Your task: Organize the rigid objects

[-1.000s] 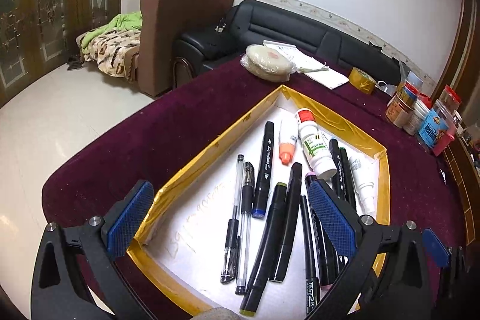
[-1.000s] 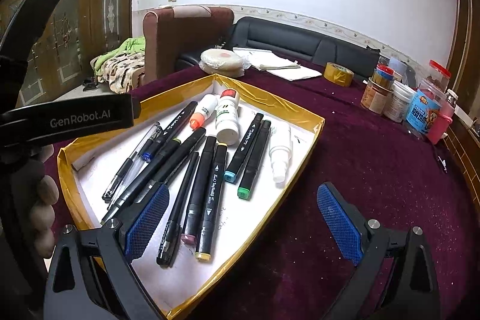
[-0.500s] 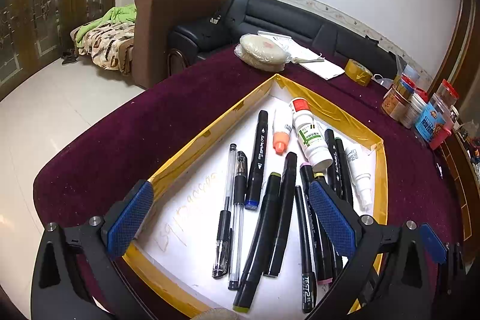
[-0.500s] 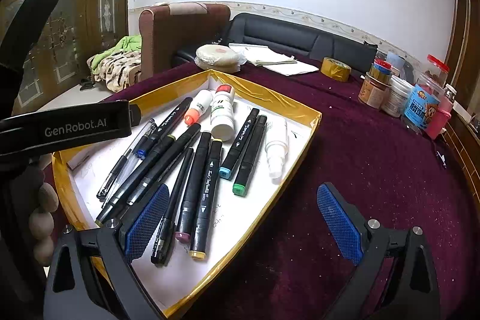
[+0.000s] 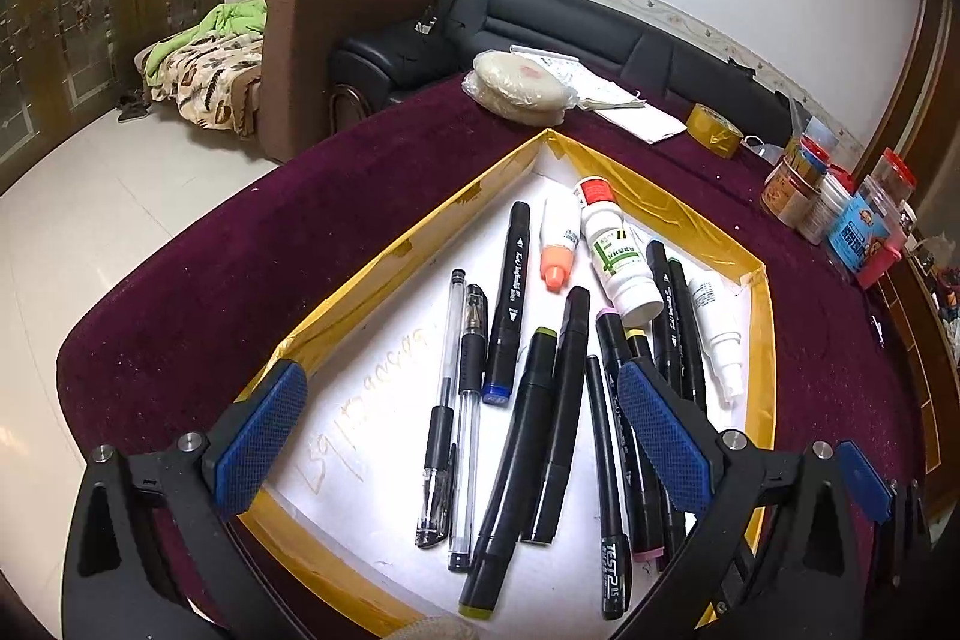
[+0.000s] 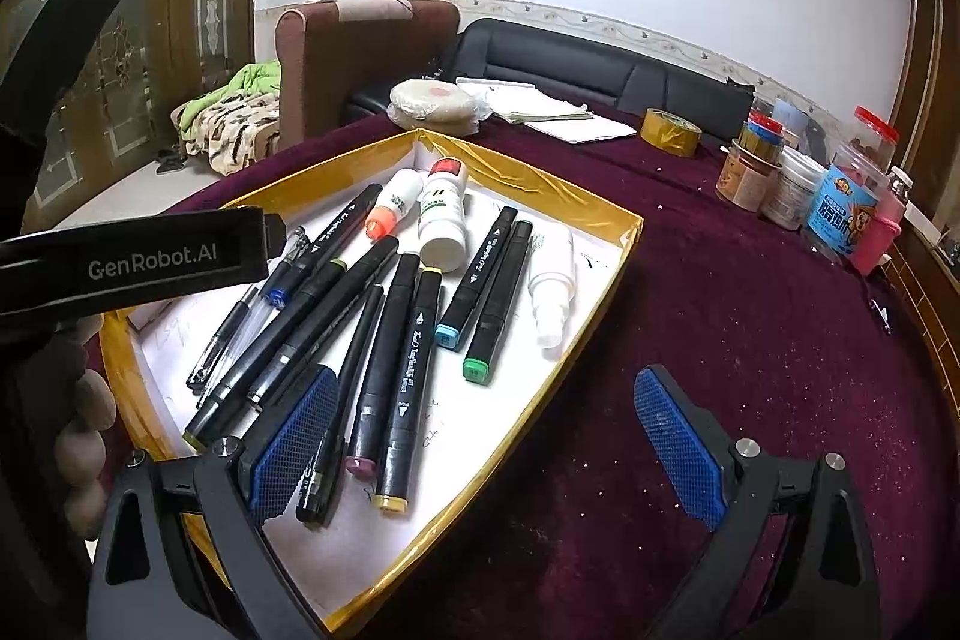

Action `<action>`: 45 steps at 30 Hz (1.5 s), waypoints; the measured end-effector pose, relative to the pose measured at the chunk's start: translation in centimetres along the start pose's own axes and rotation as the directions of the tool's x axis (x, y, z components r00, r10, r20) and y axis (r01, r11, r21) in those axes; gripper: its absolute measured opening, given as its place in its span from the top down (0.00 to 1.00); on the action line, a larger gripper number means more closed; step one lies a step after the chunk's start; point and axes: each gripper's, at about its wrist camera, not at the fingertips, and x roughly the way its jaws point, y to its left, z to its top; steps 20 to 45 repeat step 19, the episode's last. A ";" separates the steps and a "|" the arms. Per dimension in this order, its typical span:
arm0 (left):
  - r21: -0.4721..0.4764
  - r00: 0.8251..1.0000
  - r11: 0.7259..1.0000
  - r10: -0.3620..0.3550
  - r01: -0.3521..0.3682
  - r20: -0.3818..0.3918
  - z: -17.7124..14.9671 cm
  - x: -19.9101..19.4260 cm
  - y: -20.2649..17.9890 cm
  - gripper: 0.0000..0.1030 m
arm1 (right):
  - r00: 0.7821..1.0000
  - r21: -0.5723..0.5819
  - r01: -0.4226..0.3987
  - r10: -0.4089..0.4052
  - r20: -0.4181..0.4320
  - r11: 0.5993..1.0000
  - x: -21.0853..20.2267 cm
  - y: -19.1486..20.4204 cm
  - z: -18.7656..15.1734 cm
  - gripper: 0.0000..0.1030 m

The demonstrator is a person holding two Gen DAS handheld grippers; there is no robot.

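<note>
We see a wide desk (image 6: pixel 750 340) under maroon velvet carrying a gold-rimmed tray (image 5: pixel 384 268). Inside lie black markers (image 6: pixel 384 370), light, stiff and smooth, best pinched mid-barrel; likewise the small white bottle (image 5: pixel 618 256). Both the left hand-held gripper (image 5: pixel 456 436) and right hand-held gripper (image 6: pixel 486 448) hover spread apart, empty. Sofas sit beyond.
</note>
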 end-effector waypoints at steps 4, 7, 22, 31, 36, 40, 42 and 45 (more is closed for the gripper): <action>0.010 1.000 1.000 0.000 0.000 0.005 -0.1 0.0 -0.2 0.00 | 1.000 0.000 0.000 0.000 -0.001 1.000 0.0 0.0 0.0 0.05; 0.017 1.000 1.000 -0.002 0.002 0.005 -0.1 0.1 -0.4 0.00 | 1.000 0.003 -0.003 0.003 -0.001 1.000 0.0 0.1 0.0 0.05; 0.020 0.996 0.996 -0.082 0.082 -0.029 -0.1 -0.8 -0.6 0.00 | 1.000 0.012 -0.007 0.006 0.008 1.000 -0.4 -0.9 0.0 0.05; 0.020 0.996 0.996 -0.082 0.082 -0.029 -0.1 -0.8 -0.6 0.00 | 1.000 0.012 -0.007 0.006 0.008 1.000 -0.4 -0.9 0.0 0.05; 0.020 0.996 0.996 -0.082 0.082 -0.029 -0.1 -0.8 -0.6 0.00 | 1.000 0.012 -0.007 0.006 0.008 1.000 -0.4 -0.9 0.0 0.05; 0.020 0.996 0.996 -0.082 0.082 -0.029 -0.1 -0.8 -0.6 0.00 | 1.000 0.012 -0.007 0.006 0.008 1.000 -0.4 -0.9 0.0 0.05; 0.020 0.996 0.996 -0.082 0.082 -0.029 -0.1 -0.8 -0.6 0.00 | 1.000 0.012 -0.007 0.006 0.008 1.000 -0.4 -0.9 0.0 0.05; 0.020 0.996 0.996 -0.082 0.082 -0.029 -0.1 -0.8 -0.6 0.00 | 1.000 0.012 -0.007 0.006 0.008 1.000 -0.4 -0.9 0.0 0.05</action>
